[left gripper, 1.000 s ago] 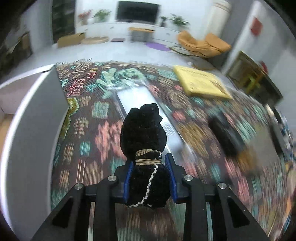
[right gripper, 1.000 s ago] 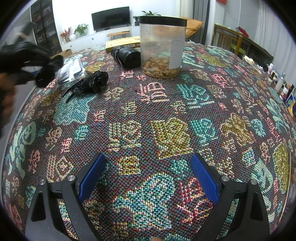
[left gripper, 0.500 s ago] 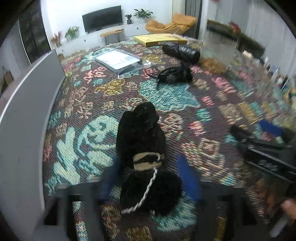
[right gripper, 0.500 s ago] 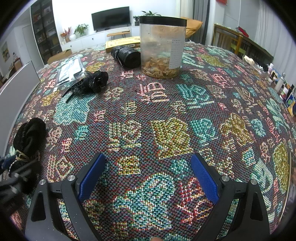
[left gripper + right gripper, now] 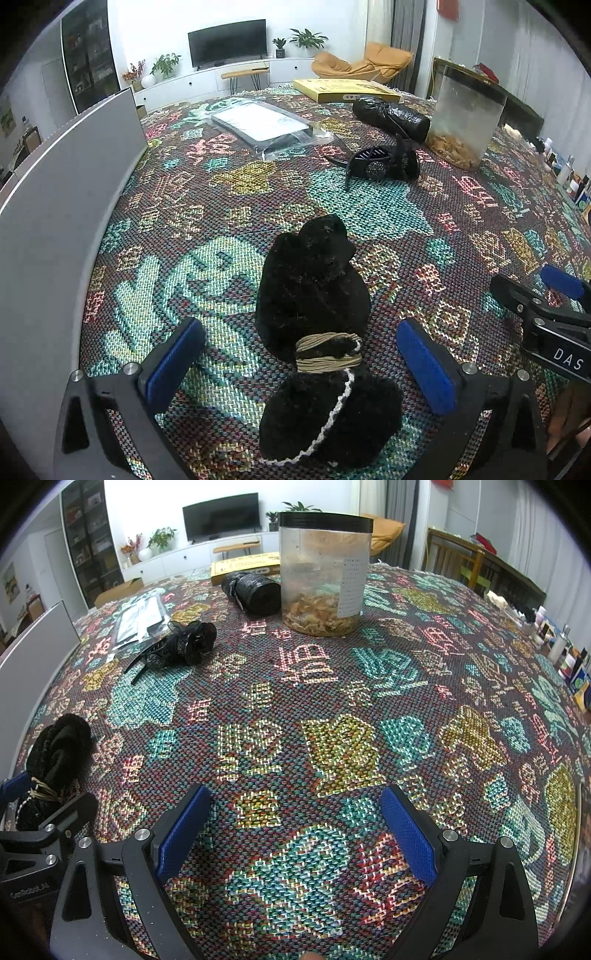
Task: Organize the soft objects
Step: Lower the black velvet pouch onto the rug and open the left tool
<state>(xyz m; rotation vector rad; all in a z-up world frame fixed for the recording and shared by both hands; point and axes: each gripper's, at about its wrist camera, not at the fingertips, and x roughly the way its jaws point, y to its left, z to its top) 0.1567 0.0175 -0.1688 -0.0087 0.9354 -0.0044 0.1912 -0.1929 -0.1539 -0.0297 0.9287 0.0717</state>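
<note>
Right now a black fuzzy fabric bundle tied round its middle with tan cord [image 5: 314, 295] is lying on the desk, whose bare top is covered by a coarse woven cloth patterned in teal, pink and yellow [image 5: 369, 206]. A white beaded string is trailing across the bundle's nearer lobe, and the pile is looking plush and lumpy. Farther off, a black lacy hair accessory with a clip [image 5: 380, 166] is resting beside a shiny black wrapped roll [image 5: 391, 114] and a clear round plastic jar with a black lid and flaky tan contents [image 5: 325, 572]. A flat clear-wrapped packet [image 5: 266, 125] and a yellow flat box [image 5: 343, 90] are sitting near the far edge.

From the right wrist view, the bundle is partly hidden behind the other tool at the left border.

The left tongs [image 5: 303, 363] are opening wide, blue pads standing clear on either side of the bundle's tied waist without pressing it. The right tongs [image 5: 295, 834] are spread wide too, gripping nothing, hovering over bare cloth.
</note>
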